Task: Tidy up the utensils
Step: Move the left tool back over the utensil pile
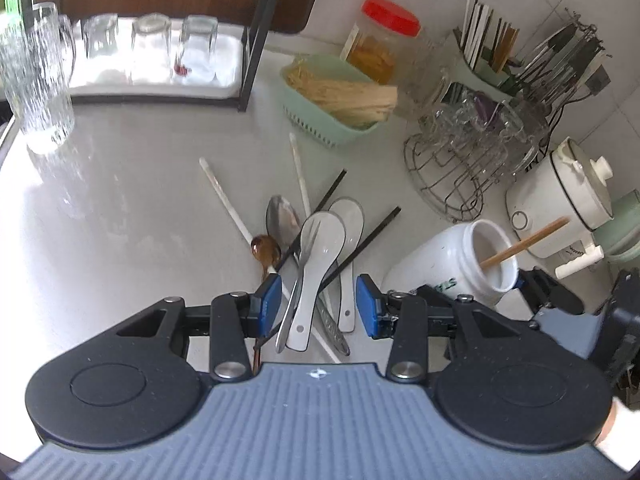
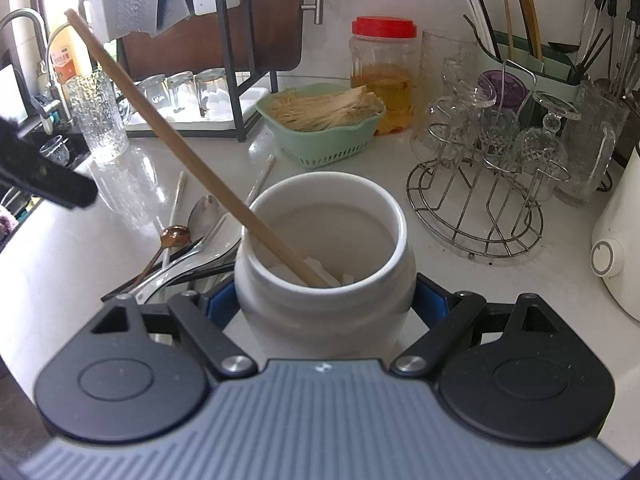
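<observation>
White ceramic spoon (image 1: 316,272) lies lengthwise between the left gripper (image 1: 318,300)'s parted, empty pads — handle toward the camera, atop the utensil pile; right gripper (image 2: 324,304) clamps the white jar (image 2: 324,256) just beside.

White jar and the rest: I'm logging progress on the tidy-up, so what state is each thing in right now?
White jar: upright, gripped by right gripper, one wooden chopstick inside.
Left gripper: open over the utensil pile, holding nothing.
Utensil pile: loose on the counter, unsorted.
Red-lidded jar: closed.
Tumblers on the tray: upside down.
</observation>
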`<move>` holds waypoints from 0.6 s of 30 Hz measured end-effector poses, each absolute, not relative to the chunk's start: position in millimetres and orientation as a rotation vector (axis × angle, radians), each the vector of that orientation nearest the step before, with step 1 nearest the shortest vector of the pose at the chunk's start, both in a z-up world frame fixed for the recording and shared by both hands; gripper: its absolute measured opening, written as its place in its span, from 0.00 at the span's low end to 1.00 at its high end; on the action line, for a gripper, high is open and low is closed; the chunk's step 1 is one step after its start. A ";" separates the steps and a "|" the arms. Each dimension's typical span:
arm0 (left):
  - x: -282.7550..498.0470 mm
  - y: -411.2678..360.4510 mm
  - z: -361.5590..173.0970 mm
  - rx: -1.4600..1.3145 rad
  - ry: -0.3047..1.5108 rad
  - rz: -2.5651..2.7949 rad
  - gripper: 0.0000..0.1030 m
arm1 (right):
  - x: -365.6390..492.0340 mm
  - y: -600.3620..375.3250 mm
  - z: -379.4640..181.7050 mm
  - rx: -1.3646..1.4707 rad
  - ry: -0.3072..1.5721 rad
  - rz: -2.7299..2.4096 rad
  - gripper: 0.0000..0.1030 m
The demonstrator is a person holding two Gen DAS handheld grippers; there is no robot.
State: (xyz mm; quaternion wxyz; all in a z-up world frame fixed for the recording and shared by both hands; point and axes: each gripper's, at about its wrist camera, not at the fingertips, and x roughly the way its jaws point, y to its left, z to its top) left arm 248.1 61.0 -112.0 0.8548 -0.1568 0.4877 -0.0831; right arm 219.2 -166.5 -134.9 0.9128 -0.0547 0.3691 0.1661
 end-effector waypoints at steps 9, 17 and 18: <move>274.2 56.8 -151.2 -0.331 1.049 -0.163 0.43 | 220.1 -166.7 -134.2 -0.116 0.775 0.344 0.88; 304.2 31.6 -172.3 -0.206 1.014 -0.222 0.35 | 220.7 -166.5 -134.0 -0.108 0.784 0.329 0.88; 307.7 30.2 -175.2 -0.203 1.014 -0.221 0.35 | 220.6 -166.4 -134.0 -0.109 0.783 0.329 0.88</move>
